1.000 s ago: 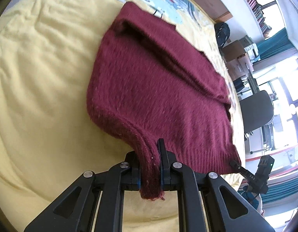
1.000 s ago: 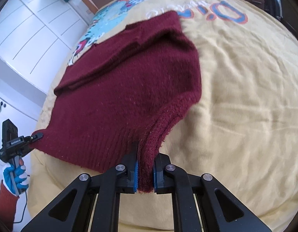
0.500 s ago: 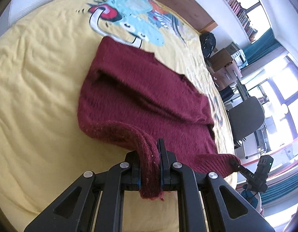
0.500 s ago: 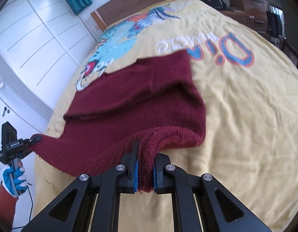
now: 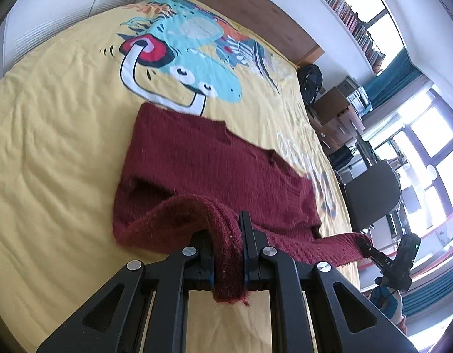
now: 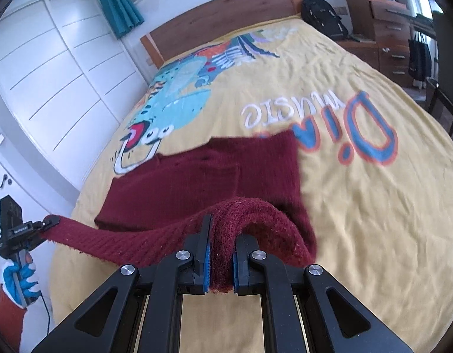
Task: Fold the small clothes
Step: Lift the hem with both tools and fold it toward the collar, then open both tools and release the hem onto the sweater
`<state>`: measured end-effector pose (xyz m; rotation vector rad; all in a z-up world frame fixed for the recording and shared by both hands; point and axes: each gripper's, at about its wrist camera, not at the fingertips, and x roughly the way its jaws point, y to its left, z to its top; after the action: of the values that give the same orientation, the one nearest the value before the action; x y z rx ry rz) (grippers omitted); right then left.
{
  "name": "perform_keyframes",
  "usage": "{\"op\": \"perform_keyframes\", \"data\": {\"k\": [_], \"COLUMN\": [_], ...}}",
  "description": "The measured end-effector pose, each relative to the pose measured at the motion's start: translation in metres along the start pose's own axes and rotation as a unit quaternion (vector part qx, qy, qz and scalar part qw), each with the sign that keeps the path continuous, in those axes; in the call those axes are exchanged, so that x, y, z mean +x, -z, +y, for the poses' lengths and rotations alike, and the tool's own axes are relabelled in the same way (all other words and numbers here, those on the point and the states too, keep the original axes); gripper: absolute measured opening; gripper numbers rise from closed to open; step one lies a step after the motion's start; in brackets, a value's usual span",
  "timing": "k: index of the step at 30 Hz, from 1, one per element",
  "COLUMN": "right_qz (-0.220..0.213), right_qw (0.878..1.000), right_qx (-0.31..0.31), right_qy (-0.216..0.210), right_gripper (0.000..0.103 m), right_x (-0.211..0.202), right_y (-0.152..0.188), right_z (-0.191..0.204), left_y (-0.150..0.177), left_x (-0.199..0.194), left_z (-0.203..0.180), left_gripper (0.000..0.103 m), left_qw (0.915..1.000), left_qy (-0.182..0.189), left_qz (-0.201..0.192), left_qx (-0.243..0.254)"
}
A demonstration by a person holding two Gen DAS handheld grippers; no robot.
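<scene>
A dark red knitted sweater (image 5: 202, 161) lies on a yellow bedspread (image 5: 50, 153), its far part flat and its near hem lifted. My left gripper (image 5: 227, 253) is shut on one corner of the hem. My right gripper (image 6: 220, 253) is shut on the other corner, with the sweater (image 6: 214, 176) spread beyond it. The ribbed hem hangs stretched between the two grippers. The right gripper shows at the lower right of the left wrist view (image 5: 370, 250). The left gripper shows at the left edge of the right wrist view (image 6: 48, 223).
The bedspread (image 6: 358, 235) has a cartoon print (image 5: 179, 58) and lettering (image 6: 329, 123). A wooden headboard (image 6: 223, 17) stands at the far end. White wardrobe doors (image 6: 50, 88) are on the left. A dark backpack (image 6: 323, 17), drawers (image 6: 391, 29) and a chair (image 5: 373, 194) stand to the right.
Both grippers have lifted the hem and carried it toward the far end of the sweater. The lower part now arches over the flat upper part, and more of the bed shows.
</scene>
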<state>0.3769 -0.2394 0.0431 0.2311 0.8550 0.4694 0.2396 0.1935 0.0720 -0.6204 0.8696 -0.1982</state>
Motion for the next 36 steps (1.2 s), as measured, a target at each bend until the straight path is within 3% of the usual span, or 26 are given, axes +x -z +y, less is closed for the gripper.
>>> {"op": "perform_keyframes", "data": {"k": [17, 24, 32, 36], "right_qz": [0.001, 0.026, 0.057, 0.075], "right_qw": [0.999, 0.998, 0.995, 0.993], "right_qx": [-0.015, -0.001, 0.016, 0.016], "right_qy": [0.029, 0.049, 0.079, 0.089], "right_gripper": [0.01, 0.01, 0.013, 0.019], "right_x": [0.089, 0.141, 0.189, 0.207], "right_y": [-0.083, -0.095, -0.098, -0.097], "right_z": [-0.009, -0.024, -0.039, -0.041], "left_y": [-0.078, -0.099, -0.102, -0.1], "left_x": [0.068, 0.116, 0.168, 0.18], "left_z": [0.018, 0.041, 0.071, 0.085], "left_gripper": [0.01, 0.01, 0.011, 0.019], "left_qw": [0.9997, 0.9987, 0.9942, 0.9932], "left_qy": [-0.021, -0.049, -0.092, -0.088], "left_qz": [-0.01, 0.01, 0.053, 0.068], "left_qx": [0.007, 0.0, -0.015, -0.034]}}
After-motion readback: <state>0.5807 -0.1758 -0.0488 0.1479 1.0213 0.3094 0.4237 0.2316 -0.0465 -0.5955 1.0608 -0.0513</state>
